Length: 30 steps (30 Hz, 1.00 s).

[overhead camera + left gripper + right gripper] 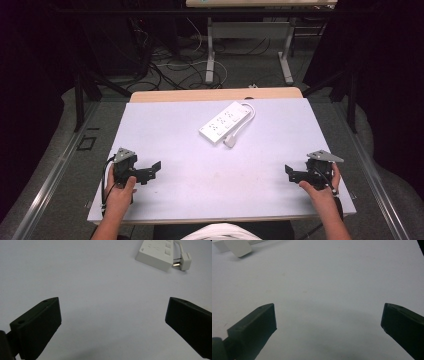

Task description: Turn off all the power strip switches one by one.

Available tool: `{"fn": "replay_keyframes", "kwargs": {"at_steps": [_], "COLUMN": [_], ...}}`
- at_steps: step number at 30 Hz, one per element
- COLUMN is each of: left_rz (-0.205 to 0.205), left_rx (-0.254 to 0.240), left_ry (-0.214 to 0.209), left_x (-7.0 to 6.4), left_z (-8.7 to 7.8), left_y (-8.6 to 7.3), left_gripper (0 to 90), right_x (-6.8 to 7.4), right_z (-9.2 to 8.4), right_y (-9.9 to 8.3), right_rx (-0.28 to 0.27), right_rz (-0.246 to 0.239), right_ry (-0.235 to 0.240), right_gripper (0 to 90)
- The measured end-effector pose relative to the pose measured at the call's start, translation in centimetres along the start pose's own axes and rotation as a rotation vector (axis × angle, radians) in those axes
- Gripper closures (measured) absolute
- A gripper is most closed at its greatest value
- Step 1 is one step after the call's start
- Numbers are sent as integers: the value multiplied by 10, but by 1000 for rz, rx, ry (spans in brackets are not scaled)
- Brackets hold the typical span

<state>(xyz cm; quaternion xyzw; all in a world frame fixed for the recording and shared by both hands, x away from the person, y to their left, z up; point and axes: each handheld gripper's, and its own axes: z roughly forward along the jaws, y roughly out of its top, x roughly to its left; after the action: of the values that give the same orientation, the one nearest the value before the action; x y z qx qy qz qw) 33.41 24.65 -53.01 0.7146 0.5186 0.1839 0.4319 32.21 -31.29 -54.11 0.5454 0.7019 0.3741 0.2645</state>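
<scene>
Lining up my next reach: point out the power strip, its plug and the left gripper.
power strip (223,123), high view, middle of its socket face
plug (186,261), left gripper view, white plug body
left gripper (156,167), high view, between its jaw tips

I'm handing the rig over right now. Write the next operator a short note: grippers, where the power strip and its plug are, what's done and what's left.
Left gripper: open, nothing between the jaws, near the table's left front.
Right gripper: open, nothing between the jaws, near the right front.
Power strip: white, lies slantwise at the middle of the table, toward the far side, apart from both grippers.
Plug: on the table at the strip's near end, unplugged, cord looped round the far end.
Done: nothing visible; strip untouched.
Left: reach in and handle the strip and plug.
</scene>
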Motion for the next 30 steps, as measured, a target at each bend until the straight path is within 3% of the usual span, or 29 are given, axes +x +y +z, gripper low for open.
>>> {"fn": "replay_keyframes", "kwargs": {"at_steps": [4, 8, 16, 22, 26, 30], "left_rz": [8, -13, 21, 10, 7, -1], "left_rx": [-11, -12, -7, -20, -17, -15], "left_ry": [11, 9, 16, 13, 29, 32], "left_x": [1, 3, -4, -5, -6, -4], "left_z": [-2, -3, -6, -10, -10, -11], "left_y": [1, 1, -2, -3, -4, -5], "left_gripper": [2, 2, 2, 2, 4, 5], "right_x": [2, 6, 16, 29, 33, 39], "right_z": [0, 0, 5, 16, 22, 31], "right_y": [2, 9, 23, 42, 52, 69], "right_rx": [3, -12, -8, -11, 2, 6], "right_rz": [-5, -7, -37, -105, -108, -165], "right_ry": [0, -8, 20, 33, 48, 56], "right_gripper": [0, 0, 0, 0, 3, 48]}}
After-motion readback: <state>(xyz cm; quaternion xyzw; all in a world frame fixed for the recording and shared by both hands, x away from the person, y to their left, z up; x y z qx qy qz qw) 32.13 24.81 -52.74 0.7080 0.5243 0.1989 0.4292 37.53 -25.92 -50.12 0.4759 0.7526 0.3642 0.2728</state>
